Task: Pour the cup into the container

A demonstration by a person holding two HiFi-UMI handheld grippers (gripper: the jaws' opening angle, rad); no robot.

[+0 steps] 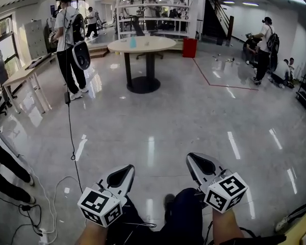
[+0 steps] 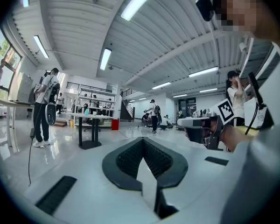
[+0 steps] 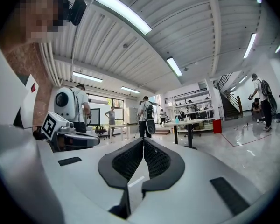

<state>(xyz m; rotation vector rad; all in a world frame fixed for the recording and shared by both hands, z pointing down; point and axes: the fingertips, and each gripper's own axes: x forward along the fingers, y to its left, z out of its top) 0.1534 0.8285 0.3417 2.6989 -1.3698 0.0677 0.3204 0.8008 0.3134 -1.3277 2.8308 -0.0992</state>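
Observation:
My left gripper (image 1: pixel 123 173) and right gripper (image 1: pixel 198 161) are held low over my lap, side by side, pointing out across the room. In the left gripper view the left gripper (image 2: pixel 142 139) has its jaws together with nothing between them. The right gripper (image 3: pixel 143 140) looks the same in its own view. Far ahead stands a round table (image 1: pixel 142 45) with a small blue thing (image 1: pixel 133 43) on it, too small to tell what it is. No container can be made out.
A person with a backpack (image 1: pixel 69 40) stands at the left, and a cable (image 1: pixel 71 137) trails over the glossy floor. A long desk (image 1: pixel 20 78) lines the left wall. A red bin (image 1: pixel 189 47) sits behind the table. More people (image 1: pixel 265 45) are at the right.

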